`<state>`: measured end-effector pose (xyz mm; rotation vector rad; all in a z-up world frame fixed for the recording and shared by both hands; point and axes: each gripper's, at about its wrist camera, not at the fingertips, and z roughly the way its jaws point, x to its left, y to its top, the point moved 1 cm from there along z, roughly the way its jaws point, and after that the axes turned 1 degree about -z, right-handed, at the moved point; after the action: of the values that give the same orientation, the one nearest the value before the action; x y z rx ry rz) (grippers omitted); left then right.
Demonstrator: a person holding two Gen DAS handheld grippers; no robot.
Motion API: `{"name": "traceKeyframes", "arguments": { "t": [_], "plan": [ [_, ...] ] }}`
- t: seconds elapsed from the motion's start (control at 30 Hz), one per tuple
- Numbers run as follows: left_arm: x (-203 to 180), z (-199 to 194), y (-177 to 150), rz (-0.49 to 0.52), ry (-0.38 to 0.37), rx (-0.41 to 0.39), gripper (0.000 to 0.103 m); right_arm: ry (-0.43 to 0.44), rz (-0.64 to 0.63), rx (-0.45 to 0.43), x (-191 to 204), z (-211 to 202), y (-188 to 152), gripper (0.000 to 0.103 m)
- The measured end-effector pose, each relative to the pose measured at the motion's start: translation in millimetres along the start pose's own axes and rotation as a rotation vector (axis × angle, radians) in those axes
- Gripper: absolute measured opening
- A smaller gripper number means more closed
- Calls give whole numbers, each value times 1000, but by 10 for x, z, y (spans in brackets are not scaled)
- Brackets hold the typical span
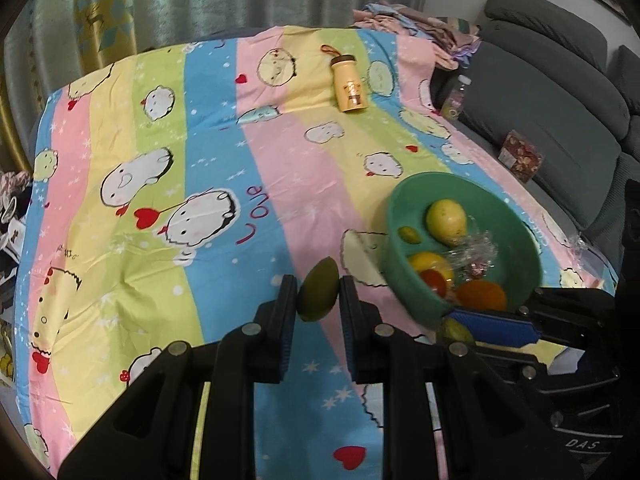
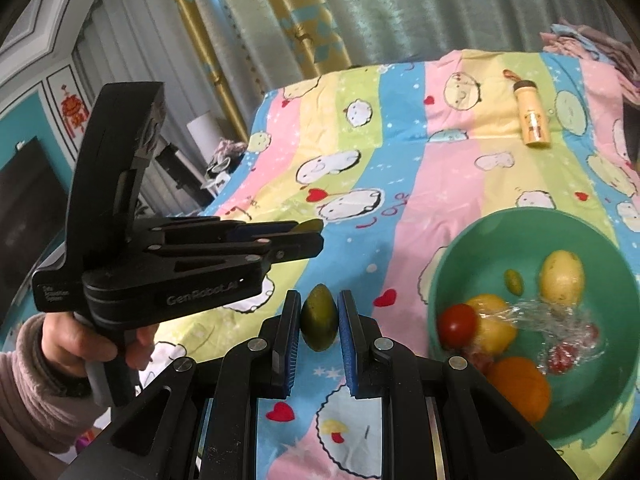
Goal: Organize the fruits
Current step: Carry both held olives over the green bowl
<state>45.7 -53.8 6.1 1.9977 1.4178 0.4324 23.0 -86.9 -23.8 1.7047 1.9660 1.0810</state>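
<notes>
My left gripper is shut on a green mango and holds it above the striped cartoon sheet, left of the green bowl. My right gripper is shut on a second green mango. It also shows in the left wrist view, low beside the bowl's near rim. The bowl holds a yellow-green fruit, a small green fruit, a yellow fruit, a red tomato, an orange and crumpled clear wrap. The left gripper shows at left in the right wrist view.
A yellow bottle lies at the sheet's far side. A grey sofa runs along the right, with a jar and a patterned box on it. Folded cloths lie at the back. Curtains hang behind.
</notes>
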Motion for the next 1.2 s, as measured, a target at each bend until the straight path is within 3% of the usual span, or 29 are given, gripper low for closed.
{"name": "traceKeyframes", "arguments": {
  "t": [0.6,1.2],
  "plan": [
    [-591,154,144,104,-56,14,21,-70,89,-84,-446,-328,-19,20],
    [-996,467,188,176,-83,68,21,-136,181,-114,-865,-401,-82,20]
  ]
}}
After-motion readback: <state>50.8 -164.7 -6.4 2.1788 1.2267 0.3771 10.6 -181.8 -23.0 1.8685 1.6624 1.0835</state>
